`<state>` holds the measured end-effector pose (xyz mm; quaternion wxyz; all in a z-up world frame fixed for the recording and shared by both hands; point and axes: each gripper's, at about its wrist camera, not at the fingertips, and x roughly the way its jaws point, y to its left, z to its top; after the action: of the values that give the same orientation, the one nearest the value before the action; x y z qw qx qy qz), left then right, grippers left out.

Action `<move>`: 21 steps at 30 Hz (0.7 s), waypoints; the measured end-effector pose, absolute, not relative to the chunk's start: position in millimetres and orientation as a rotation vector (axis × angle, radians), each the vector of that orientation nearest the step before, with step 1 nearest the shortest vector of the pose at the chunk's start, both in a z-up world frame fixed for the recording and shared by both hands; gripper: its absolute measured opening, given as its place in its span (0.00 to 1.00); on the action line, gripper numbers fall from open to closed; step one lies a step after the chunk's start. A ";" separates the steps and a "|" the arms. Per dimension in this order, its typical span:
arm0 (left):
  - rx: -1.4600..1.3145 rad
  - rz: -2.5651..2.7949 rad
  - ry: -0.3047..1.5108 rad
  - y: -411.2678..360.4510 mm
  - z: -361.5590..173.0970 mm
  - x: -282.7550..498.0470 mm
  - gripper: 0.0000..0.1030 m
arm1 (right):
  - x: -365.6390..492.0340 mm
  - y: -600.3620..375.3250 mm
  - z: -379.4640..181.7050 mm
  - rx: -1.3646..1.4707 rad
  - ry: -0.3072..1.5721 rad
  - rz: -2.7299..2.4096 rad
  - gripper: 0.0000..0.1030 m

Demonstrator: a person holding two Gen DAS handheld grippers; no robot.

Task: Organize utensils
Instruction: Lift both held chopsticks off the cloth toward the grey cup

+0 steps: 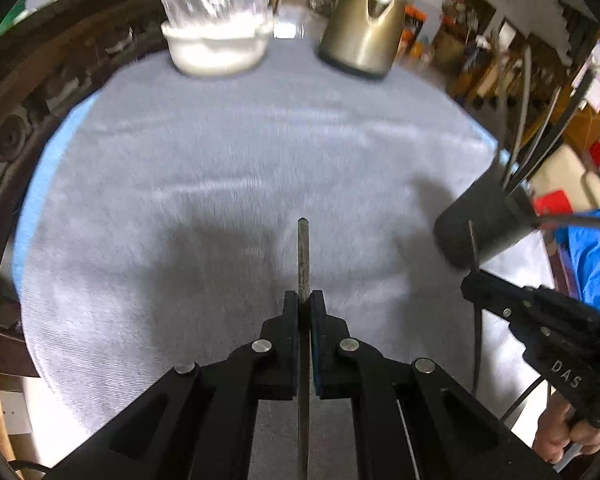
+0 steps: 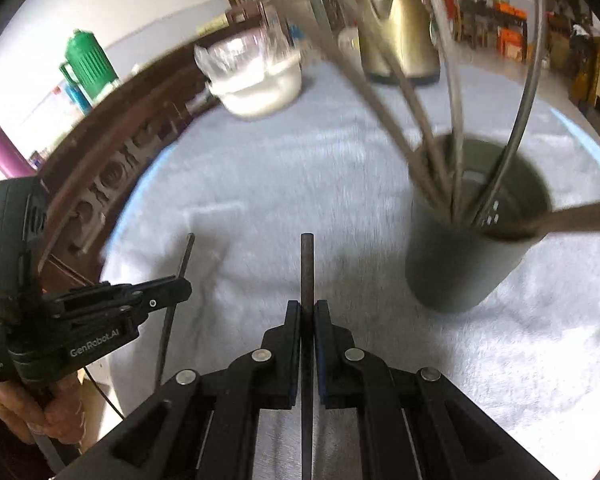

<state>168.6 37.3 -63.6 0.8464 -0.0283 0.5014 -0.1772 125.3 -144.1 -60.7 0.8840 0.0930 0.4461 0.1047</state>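
seen only from the right wrist: green jug (image 2: 87, 63) and purple bottle (image 2: 1, 148) past the table's left edge, plus inside of the dark holder (image 2: 466, 264) near the right edge of the grey cloth (image 2: 260, 184), with several thin utensil handles (image 2: 456, 128) leaning out. at the far edge in both views: white bowl (image 1: 218, 46) holding crinkled clear plastic, and gold kettle (image 1: 362, 26). left gripper (image 1: 304, 300) clamped on a slim dark metal utensil (image 1: 303, 256), lifted above the cloth. right gripper (image 2: 307, 308) likewise pinched on a thin dark utensil handle (image 2: 307, 268), just left of the holder.
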 end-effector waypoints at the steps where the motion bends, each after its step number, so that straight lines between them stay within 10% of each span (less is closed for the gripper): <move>1: -0.066 -0.376 1.037 39.0 -59.7 168.4 0.05 | 122.0 -143.8 -55.9 0.193 0.904 0.224 0.07; 21: -0.145 -0.377 0.632 37.7 47.8 123.5 0.05 | 62.0 -155.8 35.3 0.218 0.499 0.272 0.07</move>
<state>123.5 37.7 47.8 0.9306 -0.0709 0.3085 -0.1841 62.0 -155.8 35.3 0.9540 0.1072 0.2458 0.1341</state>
